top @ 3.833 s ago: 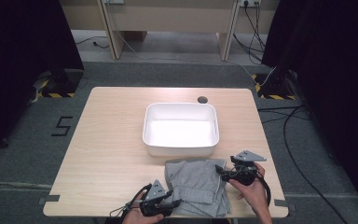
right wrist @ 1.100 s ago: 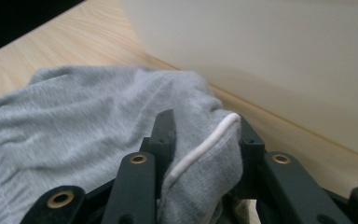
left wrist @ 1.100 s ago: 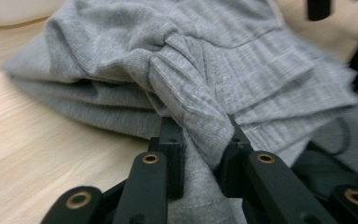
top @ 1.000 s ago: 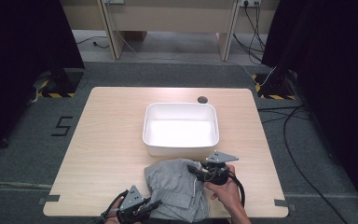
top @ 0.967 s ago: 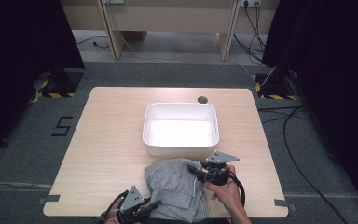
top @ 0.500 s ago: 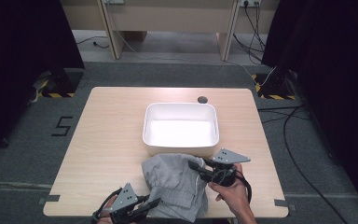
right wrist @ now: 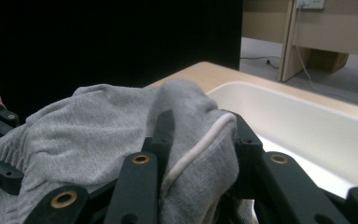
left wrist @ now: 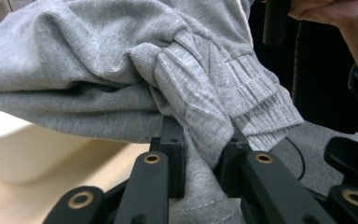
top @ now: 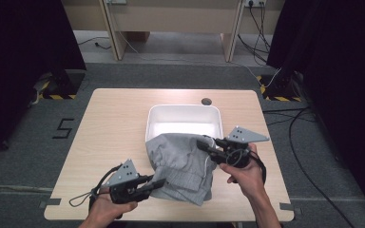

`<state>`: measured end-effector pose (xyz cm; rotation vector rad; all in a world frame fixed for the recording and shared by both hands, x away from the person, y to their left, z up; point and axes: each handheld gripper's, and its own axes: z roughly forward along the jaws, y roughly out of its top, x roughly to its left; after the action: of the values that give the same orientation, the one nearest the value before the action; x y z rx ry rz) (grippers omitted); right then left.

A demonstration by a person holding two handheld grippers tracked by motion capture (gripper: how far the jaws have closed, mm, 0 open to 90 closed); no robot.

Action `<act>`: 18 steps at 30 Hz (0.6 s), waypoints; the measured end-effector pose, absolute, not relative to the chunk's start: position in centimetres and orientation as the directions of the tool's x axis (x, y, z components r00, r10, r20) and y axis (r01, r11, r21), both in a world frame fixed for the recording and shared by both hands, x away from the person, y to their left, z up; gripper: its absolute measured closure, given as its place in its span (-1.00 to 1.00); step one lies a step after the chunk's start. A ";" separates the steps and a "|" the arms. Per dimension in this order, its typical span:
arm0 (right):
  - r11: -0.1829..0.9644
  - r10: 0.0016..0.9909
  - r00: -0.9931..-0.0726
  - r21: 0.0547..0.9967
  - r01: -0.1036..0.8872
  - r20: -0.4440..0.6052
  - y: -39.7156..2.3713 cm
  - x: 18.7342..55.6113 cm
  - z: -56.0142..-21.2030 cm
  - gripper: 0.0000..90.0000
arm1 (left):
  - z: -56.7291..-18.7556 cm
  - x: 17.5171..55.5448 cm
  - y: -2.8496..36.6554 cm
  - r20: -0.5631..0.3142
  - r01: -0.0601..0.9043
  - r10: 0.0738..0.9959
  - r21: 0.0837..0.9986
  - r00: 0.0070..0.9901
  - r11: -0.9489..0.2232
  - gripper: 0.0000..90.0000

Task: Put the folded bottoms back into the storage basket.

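Since the earlier frames the grey garment [top: 183,166] has been lifted off the table [top: 109,123] by both grippers and carried toward the white tub [top: 183,121]; before, it lay flat on the near part of the table, and both hands were lower and nearer the front edge.

The table is seen from above, with the tub standing at its middle. A small dark disc [top: 206,101] lies just behind the tub, toward the far edge.

The garment is held bunched between the two grippers, its upper fold draped against the near rim of the tub and its lower part hanging over the tabletop. Whether its lowest hem touches the wood cannot be told, as the fabric hides the contact.

The right gripper [top: 209,148] is held at the garment's upper right, near the tub's corner; in the right gripper view its jaws are pinched on a fold with a pale cord [right wrist: 193,149] running along it. The left gripper [top: 153,183] is held lower, at the garment's near-left edge; in the left gripper view its jaws are clamped on a ribbed band [left wrist: 200,107] of the cloth.
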<state>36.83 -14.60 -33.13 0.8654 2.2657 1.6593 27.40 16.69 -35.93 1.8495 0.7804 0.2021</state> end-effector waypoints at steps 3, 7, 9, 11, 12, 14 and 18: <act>0.198 0.570 -0.803 0.920 0.339 0.174 -14.6 38.0 -31.6 0.55 | -34.8 28.5 16.7 -0.208 0.410 0.601 0.884 0.772 -0.222 0.69; 0.210 0.572 -0.804 0.919 0.332 0.160 -14.2 39.4 -30.2 0.55 | -33.7 29.8 16.5 -0.201 0.410 0.602 0.882 0.773 -0.232 0.69; 0.226 0.577 -0.804 0.918 0.327 0.144 -14.0 39.9 -29.7 0.55 | -33.2 30.3 16.5 -0.201 0.411 0.603 0.882 0.772 -0.232 0.69; 0.231 0.584 -0.800 0.916 0.327 0.139 -14.0 40.5 -29.1 0.55 | -32.7 31.1 16.6 -0.197 0.411 0.609 0.881 0.769 -0.234 0.69; 0.226 0.586 -0.797 0.915 0.334 0.146 -13.9 40.8 -28.9 0.55 | -32.4 31.5 16.6 -0.195 0.410 0.611 0.882 0.767 -0.233 0.69; 0.221 0.587 -0.795 0.915 0.337 0.151 -13.8 41.4 -28.5 0.55 | -32.0 32.0 16.7 -0.190 0.408 0.616 0.882 0.765 -0.235 0.69; 0.227 0.591 -0.793 0.914 0.338 0.147 -13.4 42.7 -27.9 0.55 | -31.3 33.4 16.9 -0.191 0.417 0.626 0.877 0.756 -0.237 0.69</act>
<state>42.65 -13.43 -27.88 0.8779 2.2680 1.5957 33.42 16.87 -31.33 1.8707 0.8020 0.2407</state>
